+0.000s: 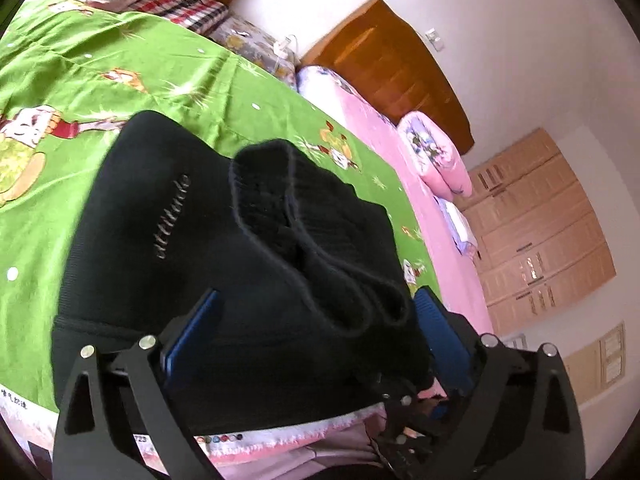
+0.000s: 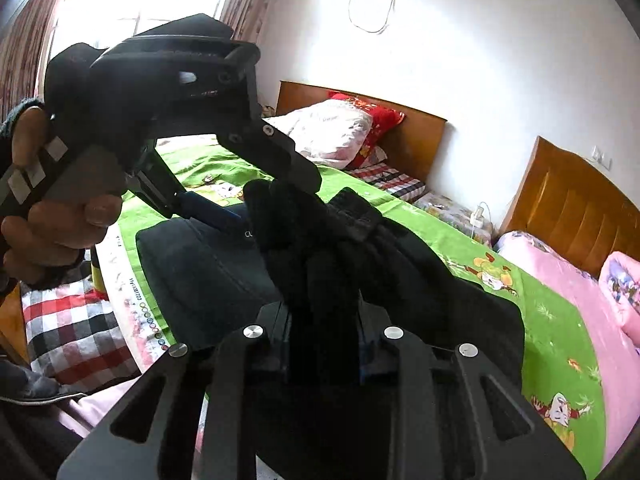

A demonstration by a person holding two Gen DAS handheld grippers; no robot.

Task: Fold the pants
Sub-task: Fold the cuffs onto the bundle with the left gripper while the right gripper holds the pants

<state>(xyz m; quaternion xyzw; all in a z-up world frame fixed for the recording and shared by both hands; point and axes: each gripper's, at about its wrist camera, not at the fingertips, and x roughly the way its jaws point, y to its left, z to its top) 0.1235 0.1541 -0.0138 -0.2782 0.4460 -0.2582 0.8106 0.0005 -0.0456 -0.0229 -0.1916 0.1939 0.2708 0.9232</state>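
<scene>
The black pants (image 1: 168, 216) lie folded on the green cartoon bed sheet (image 1: 80, 80), grey lettering on top. A ribbed cuff end (image 1: 280, 196) is bunched up over the fold. My left gripper (image 1: 316, 300) stands wide open, its blue pads (image 1: 192, 328) on either side of the bunched fabric. In the right wrist view the pants (image 2: 400, 264) fill the centre. My right gripper (image 2: 324, 320) is closed on a thick bunch of the black fabric. The left gripper (image 2: 224, 216), held in a hand, hovers over the pants' near-left part.
Pillows (image 2: 332, 128) and a checked cloth (image 1: 180, 4) lie at the head of the bed by a wooden headboard (image 2: 400, 120). A second bed with pink bedding (image 2: 580, 300) stands beside it. A wardrobe (image 1: 536, 232) stands at the wall.
</scene>
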